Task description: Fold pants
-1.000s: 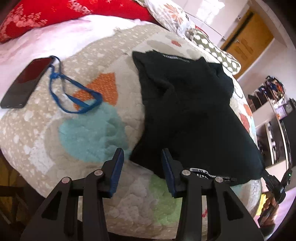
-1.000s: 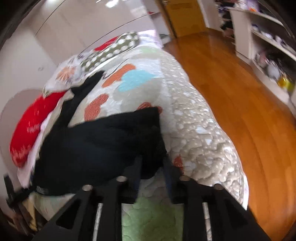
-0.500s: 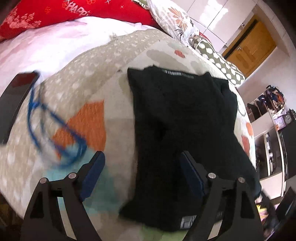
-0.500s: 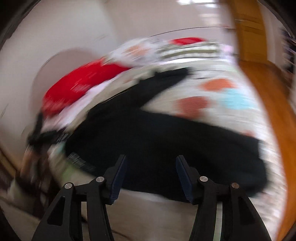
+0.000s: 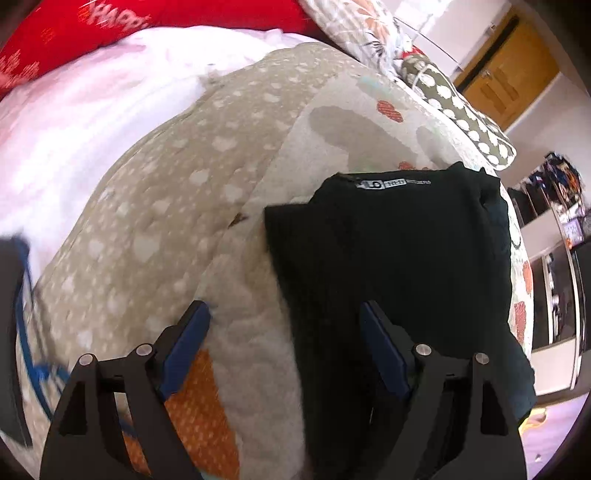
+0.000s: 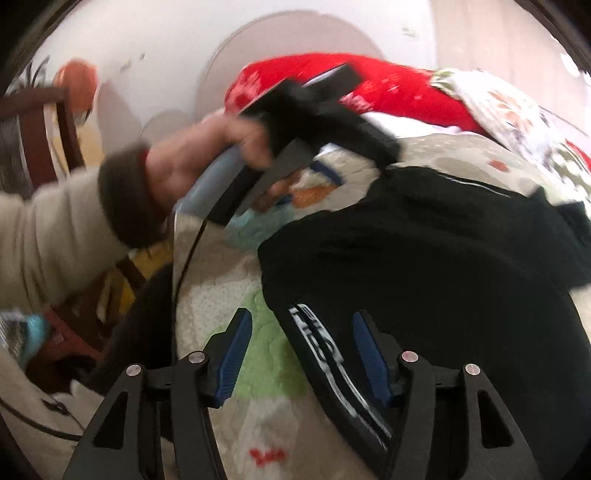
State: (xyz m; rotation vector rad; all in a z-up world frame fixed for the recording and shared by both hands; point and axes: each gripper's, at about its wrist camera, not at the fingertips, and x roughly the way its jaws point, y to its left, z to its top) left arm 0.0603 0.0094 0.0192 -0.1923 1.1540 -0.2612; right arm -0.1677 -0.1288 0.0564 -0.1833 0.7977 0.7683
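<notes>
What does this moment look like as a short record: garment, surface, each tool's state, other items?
garment: black pants, folded, lying flat on the quilt
surface: patterned quilt on a bed
left tool: open, straddling the pants' left edge, gripping nothing
right tool: open, over the white-lettered waistband, not clamped
other items: red pillow; blue lanyard

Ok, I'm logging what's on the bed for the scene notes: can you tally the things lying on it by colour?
Black: 1, the folded pants
Red: 1, the pillow
Olive with white dots: 1, the cushion
Floral white: 1, the pillow
Blue: 1, the lanyard
Total: 5
</notes>
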